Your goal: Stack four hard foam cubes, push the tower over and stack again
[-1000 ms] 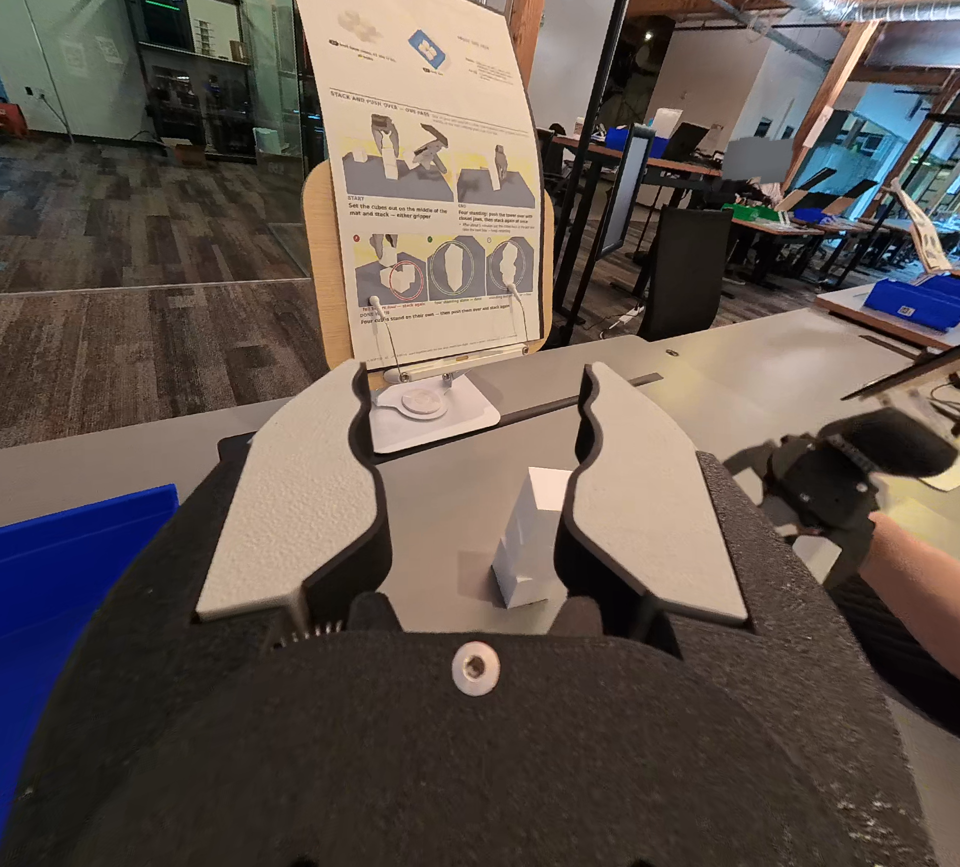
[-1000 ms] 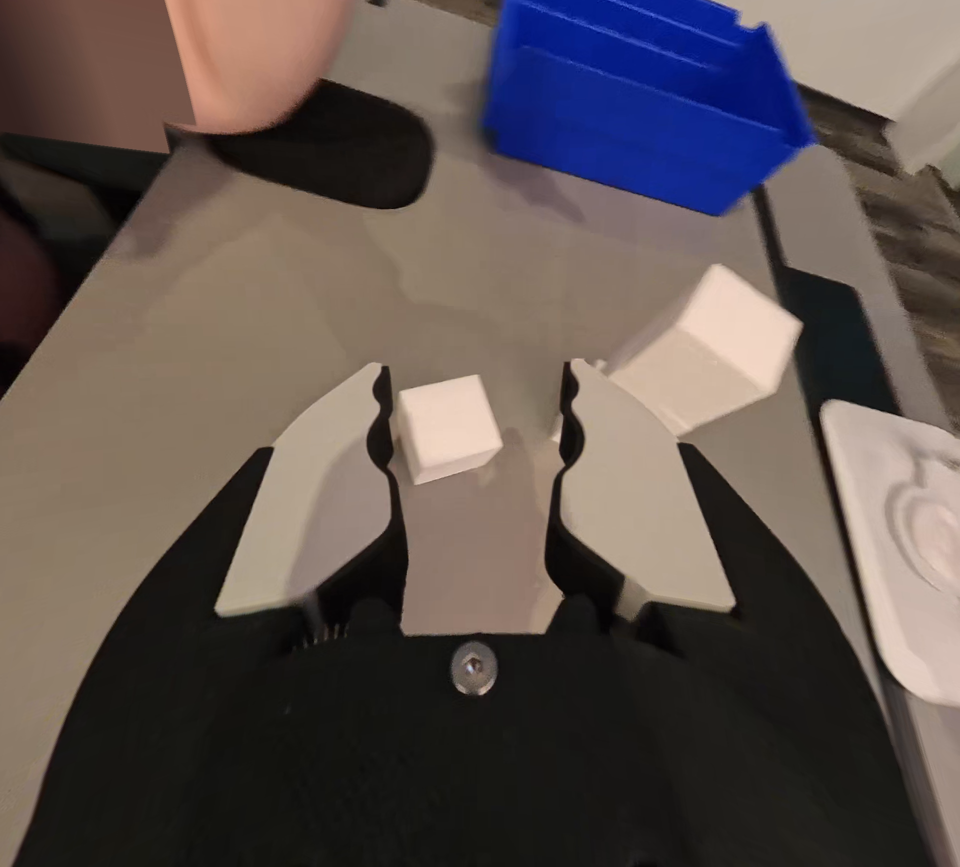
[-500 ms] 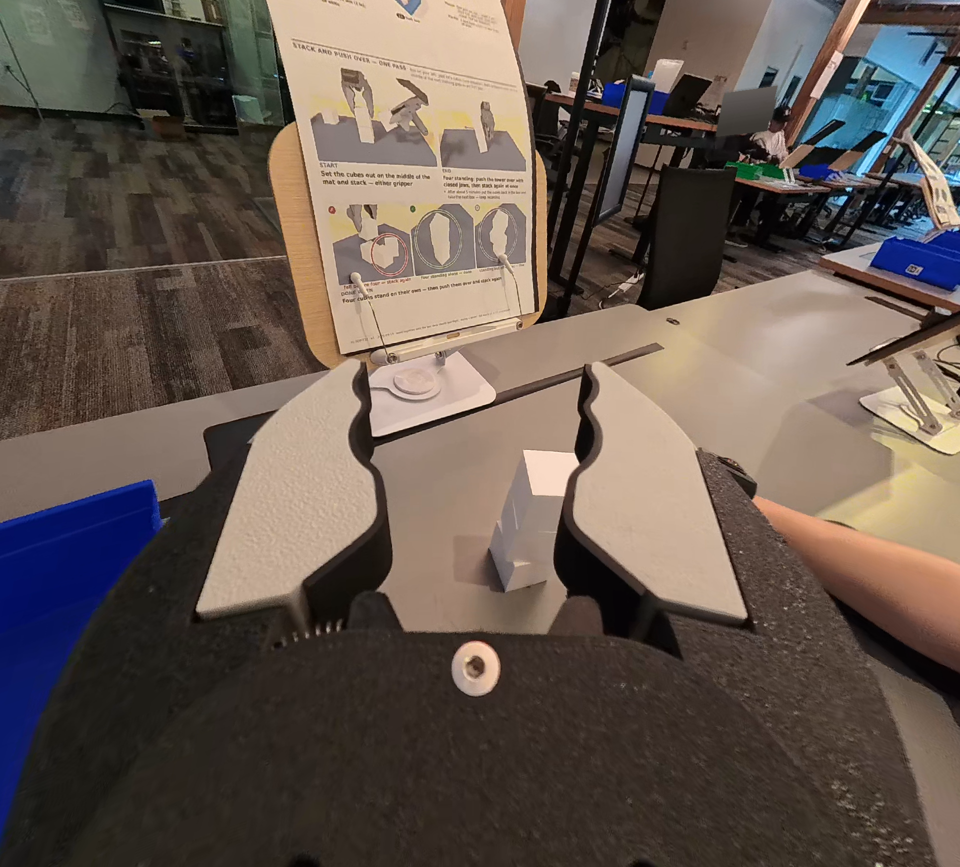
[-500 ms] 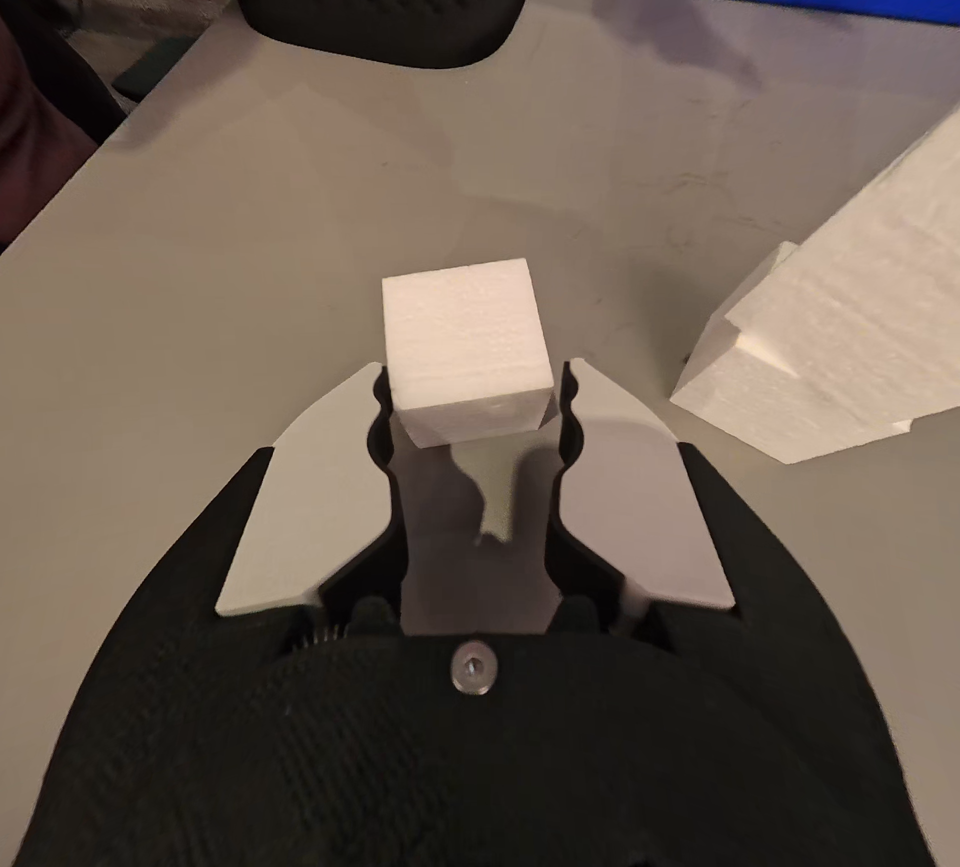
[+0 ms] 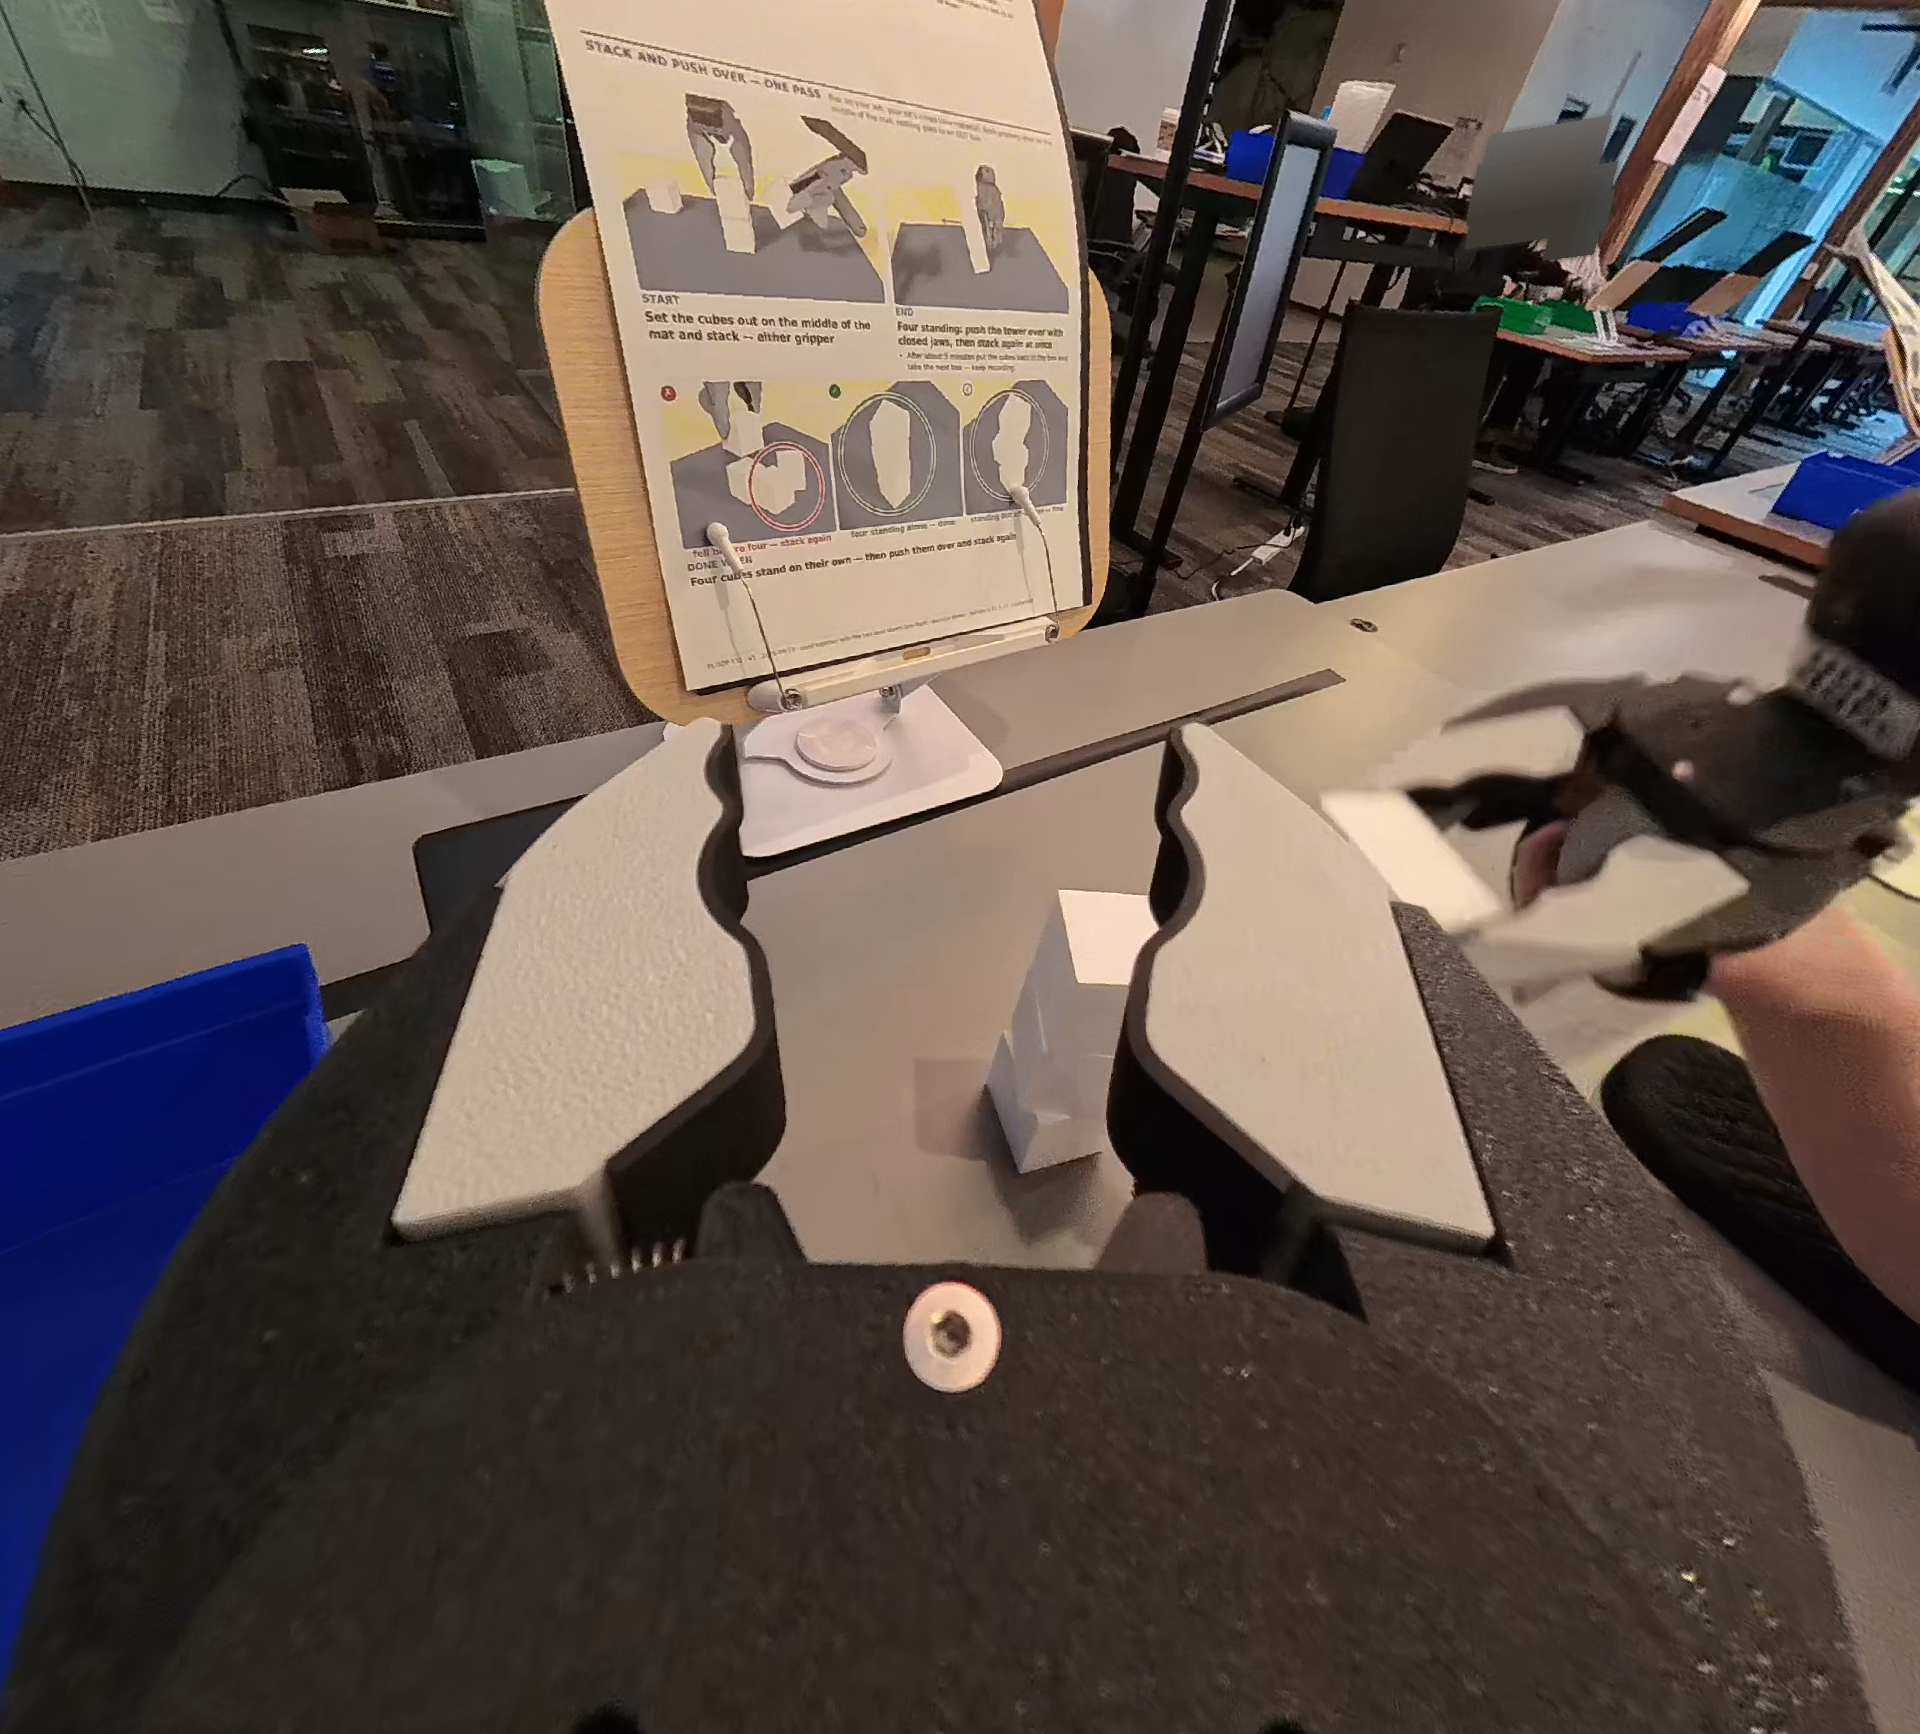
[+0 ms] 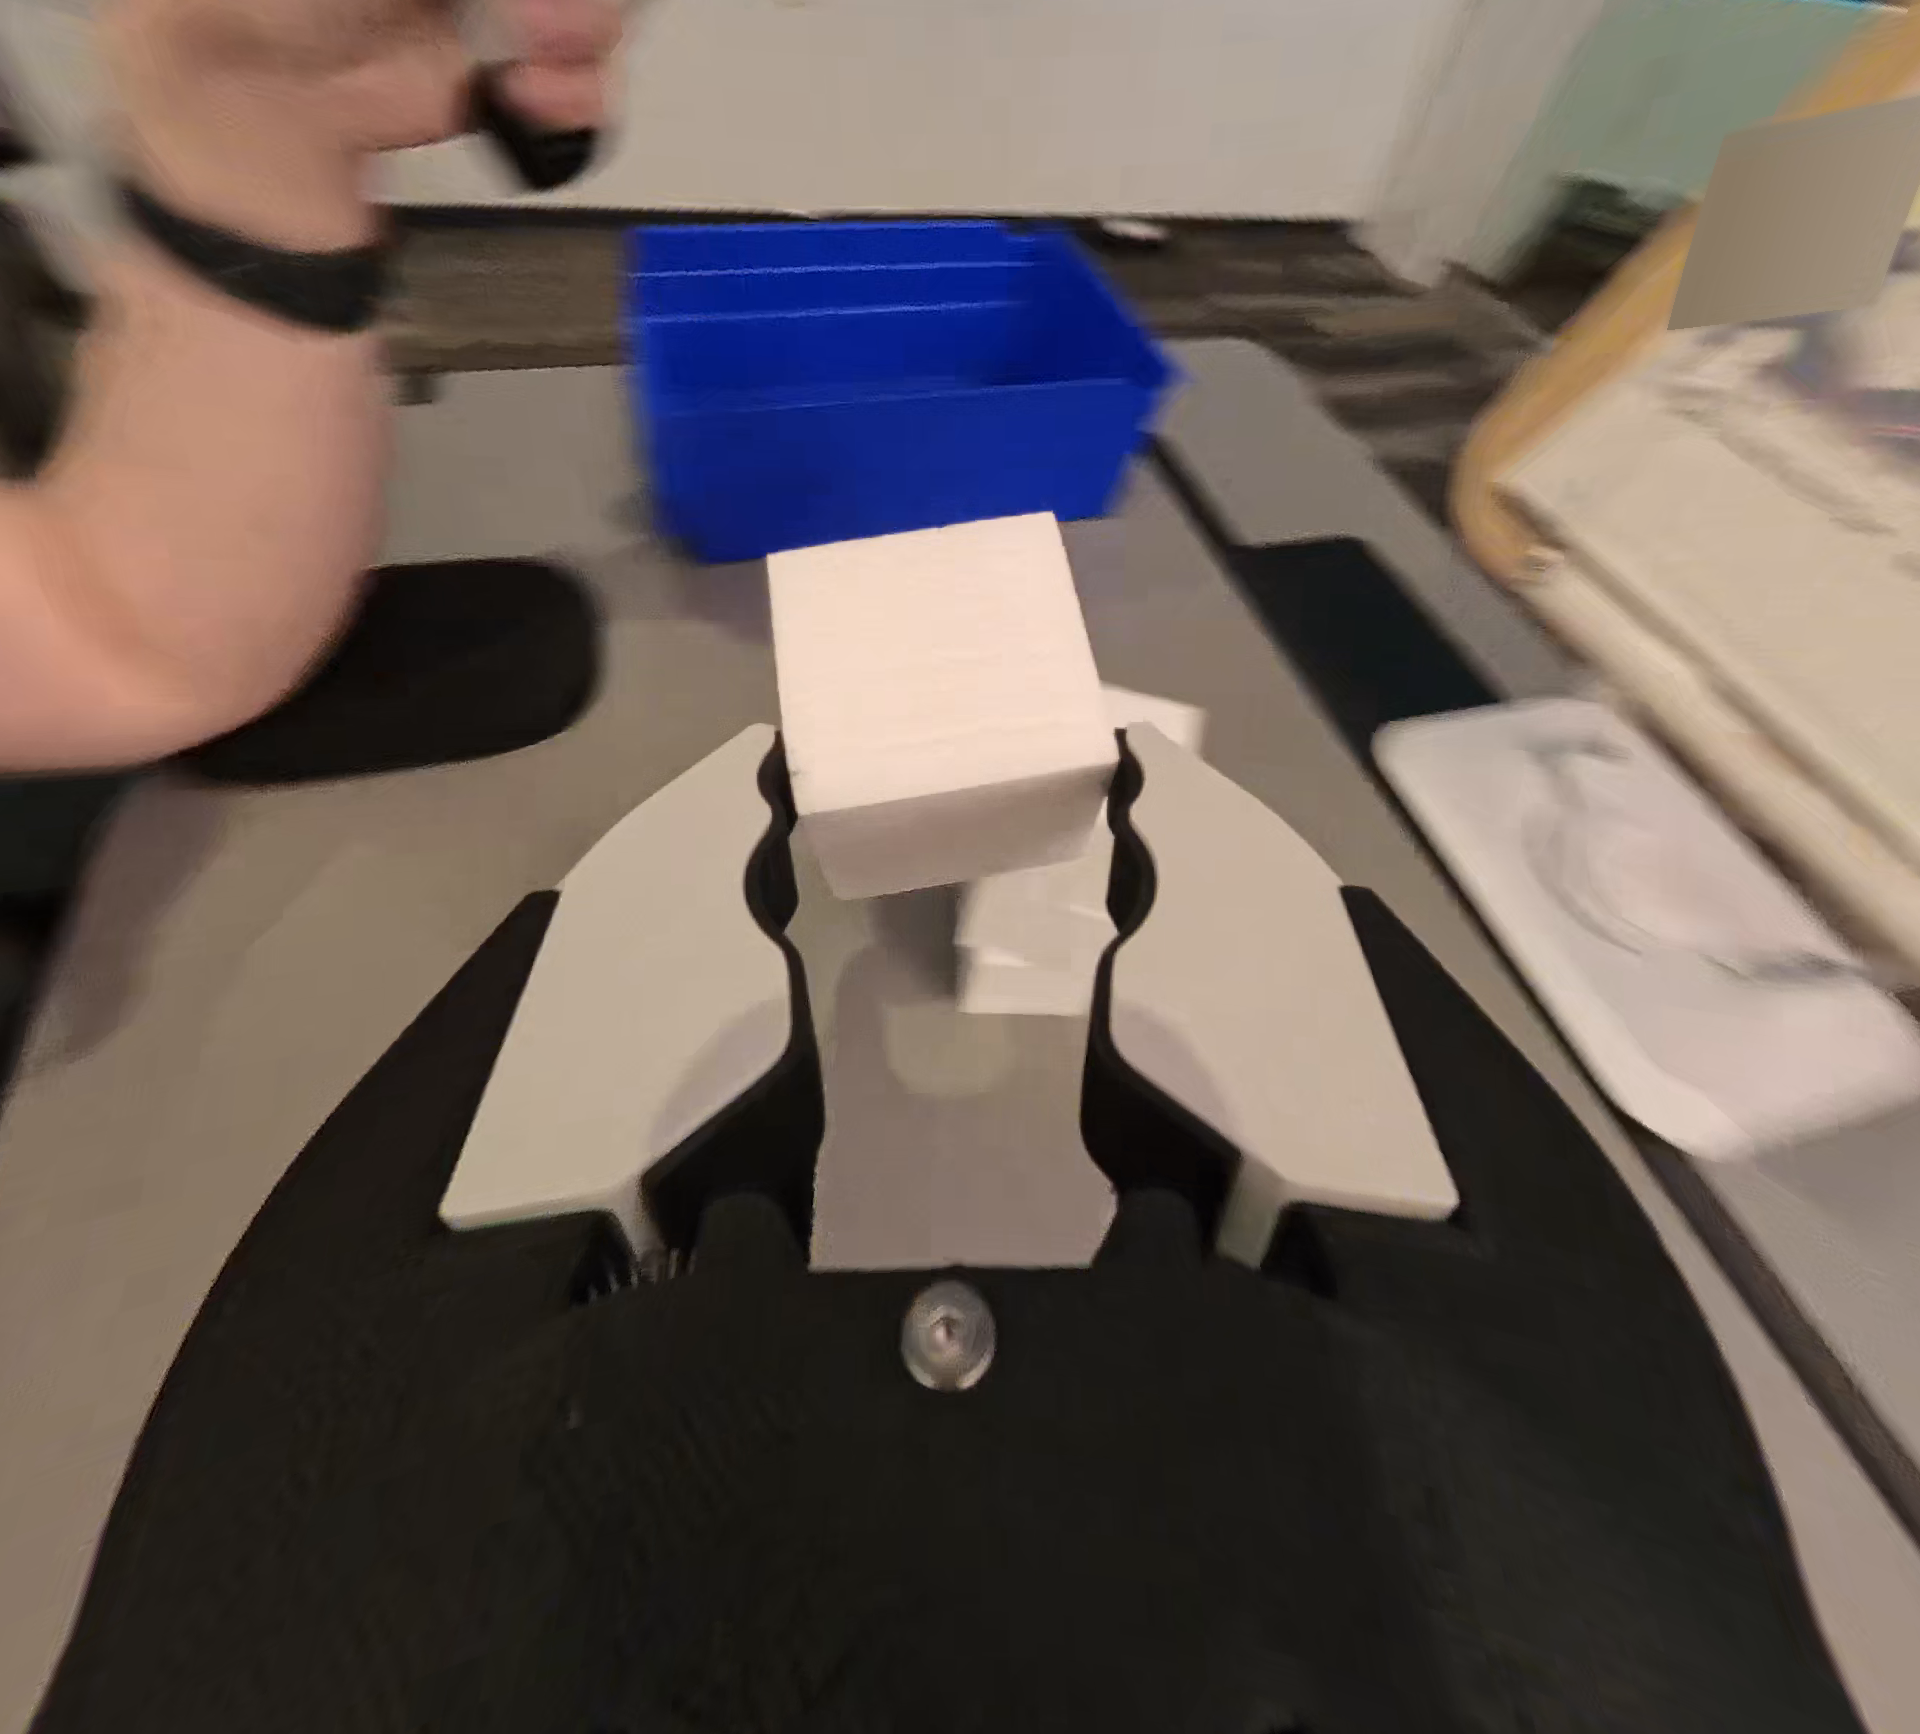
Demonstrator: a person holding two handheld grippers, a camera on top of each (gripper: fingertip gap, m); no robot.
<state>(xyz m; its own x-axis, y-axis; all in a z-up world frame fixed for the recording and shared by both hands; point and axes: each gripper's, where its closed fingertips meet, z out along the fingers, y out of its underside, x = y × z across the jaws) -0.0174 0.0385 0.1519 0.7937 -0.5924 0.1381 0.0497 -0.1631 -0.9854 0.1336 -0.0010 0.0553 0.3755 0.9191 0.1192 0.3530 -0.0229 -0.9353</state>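
One stiff, light foam cube sits pinched by its side faces in the right gripper, stack at four o'clock; left gripper gapes empty.

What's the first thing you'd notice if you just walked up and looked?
A white foam cube pinched between the jaws of the right gripper, held up in the air. Below it waits a short tower of white cubes on the grey table, with a bright blue bin behind.
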